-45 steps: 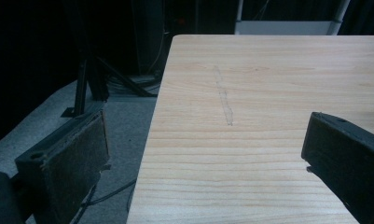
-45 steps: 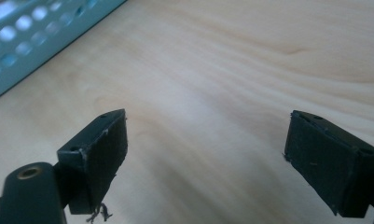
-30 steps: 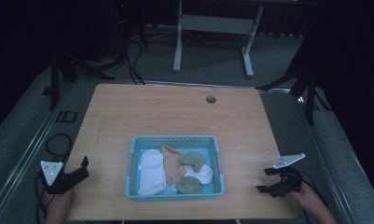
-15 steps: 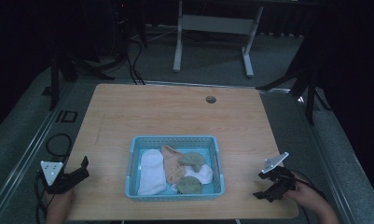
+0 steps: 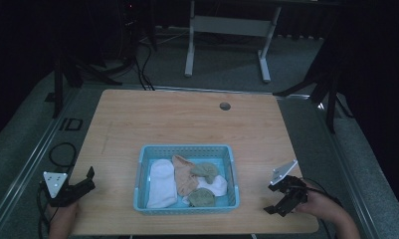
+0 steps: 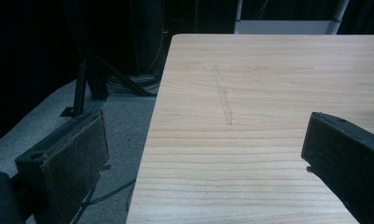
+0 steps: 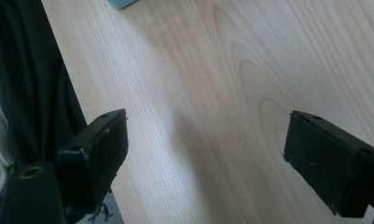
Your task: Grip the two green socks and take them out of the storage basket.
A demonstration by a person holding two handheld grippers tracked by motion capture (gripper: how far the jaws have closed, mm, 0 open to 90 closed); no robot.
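A light blue plastic basket sits near the front middle of the wooden table. Inside lie a white sock, a peach sock, two olive-green socks and another white one. My left gripper rests at the table's front left edge, open, nothing between its jaws; the left gripper view has its gripper over bare wood at that edge. My right gripper hovers at the front right, open and empty, turned toward the basket. In the right gripper view that gripper looks down on bare wood, a basket corner at top.
A round cable hole is in the table's far side. A white desk frame stands on the grey floor beyond. Dark stands flank the table. A faint pencil line marks the wood left of the basket. Cables trail on the left floor.
My right gripper has moved left and slightly forward along the front right of the table and tilted down. The left gripper and the basket stay still.
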